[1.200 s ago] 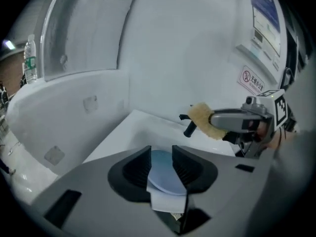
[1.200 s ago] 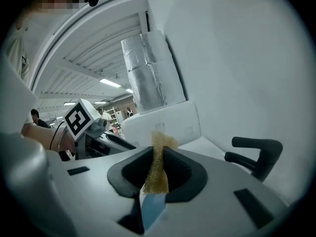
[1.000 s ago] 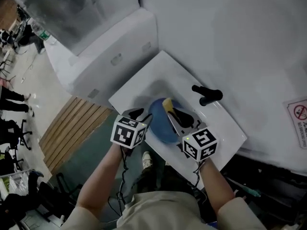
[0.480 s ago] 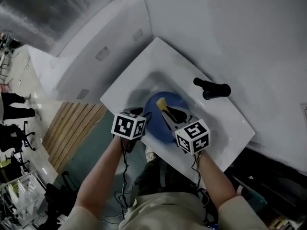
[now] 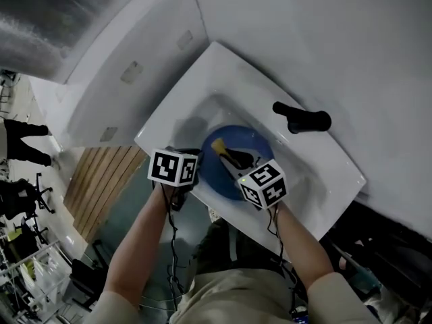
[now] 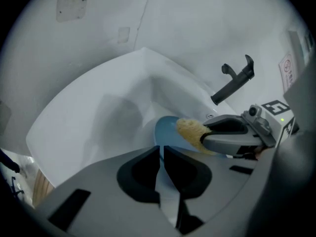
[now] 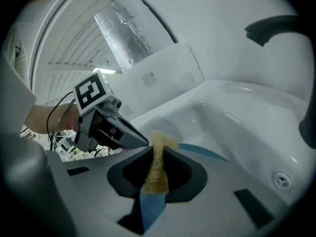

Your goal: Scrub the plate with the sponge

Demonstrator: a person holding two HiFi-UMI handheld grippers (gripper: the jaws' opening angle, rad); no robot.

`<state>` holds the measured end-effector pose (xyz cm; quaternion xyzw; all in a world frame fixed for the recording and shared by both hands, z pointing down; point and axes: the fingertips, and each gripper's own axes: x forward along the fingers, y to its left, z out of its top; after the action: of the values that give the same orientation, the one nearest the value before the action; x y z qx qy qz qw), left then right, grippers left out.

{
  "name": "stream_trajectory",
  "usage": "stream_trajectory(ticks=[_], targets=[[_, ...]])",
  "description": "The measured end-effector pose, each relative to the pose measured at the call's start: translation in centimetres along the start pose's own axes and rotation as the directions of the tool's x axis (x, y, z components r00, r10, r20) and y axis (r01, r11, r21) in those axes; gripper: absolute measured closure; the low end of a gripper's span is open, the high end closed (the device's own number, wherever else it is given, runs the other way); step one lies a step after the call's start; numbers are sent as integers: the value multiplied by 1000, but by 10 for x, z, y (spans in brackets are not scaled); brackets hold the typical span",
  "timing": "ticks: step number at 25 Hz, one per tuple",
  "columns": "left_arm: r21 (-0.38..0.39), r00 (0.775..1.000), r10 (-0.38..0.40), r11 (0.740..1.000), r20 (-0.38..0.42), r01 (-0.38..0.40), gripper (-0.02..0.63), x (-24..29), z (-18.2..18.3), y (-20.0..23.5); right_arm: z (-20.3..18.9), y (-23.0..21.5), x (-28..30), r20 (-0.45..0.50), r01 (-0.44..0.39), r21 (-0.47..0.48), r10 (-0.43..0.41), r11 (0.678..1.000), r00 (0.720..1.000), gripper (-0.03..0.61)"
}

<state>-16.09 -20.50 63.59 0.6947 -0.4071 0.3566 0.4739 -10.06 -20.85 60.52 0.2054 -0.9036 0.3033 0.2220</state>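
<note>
A blue plate (image 5: 214, 174) lies tilted in the white sink (image 5: 202, 79). My left gripper (image 5: 197, 159) is at the plate's near-left rim. In the left gripper view its jaws have just been closing, and the pale blue rim (image 6: 163, 181) now runs between them, pinched in a narrow gap. My right gripper (image 5: 229, 152) is shut on a yellow sponge (image 5: 219, 145) and holds it against the plate's face. In the right gripper view the sponge (image 7: 158, 167) stands on edge between the jaws, with the plate (image 7: 202, 152) just beyond it.
A black faucet lever (image 5: 302, 120) stands on the sink's back ledge to the right. White walls close in the sink at the back and left. Wooden slats (image 5: 101, 187) and floor lie to the left, below the sink's front edge.
Both grippers have come down, and the plate with them, from the sink's front edge into the basin. The sponge has stayed in the right gripper against the plate.
</note>
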Motion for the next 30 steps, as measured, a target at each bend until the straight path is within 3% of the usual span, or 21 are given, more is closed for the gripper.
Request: stream_trajectory(ticks=[8,12,18,22,27,30], targets=[[49,1000,-14,999,-14,15,605,4,0,-8,-18,-9,43,-103,-42,-8,41,999,994,508],[117,999,-6,993,-44,11,611,7,-4,-13,-24,-28,57,-147,-3,-50,-4,999,989,508],[209,994,80,976,-76,-63,606,15,4,-5,-29,-42,55,-144,10,-45,-17,999,989,508],[304,984,106,951,-145,-58,535,22,7,-6,-30,-45,55,-128,20,-36,-25,999,992,508],[324,980,123,944,-156,-67,448,19,7,-6,-30,-44,56,-119,17,-35,-21,999,993,508],[348,969,162,933,-186,-89,440,25,3,4,-30,-45,56,-109,13,-28,-16,1000,994,508]])
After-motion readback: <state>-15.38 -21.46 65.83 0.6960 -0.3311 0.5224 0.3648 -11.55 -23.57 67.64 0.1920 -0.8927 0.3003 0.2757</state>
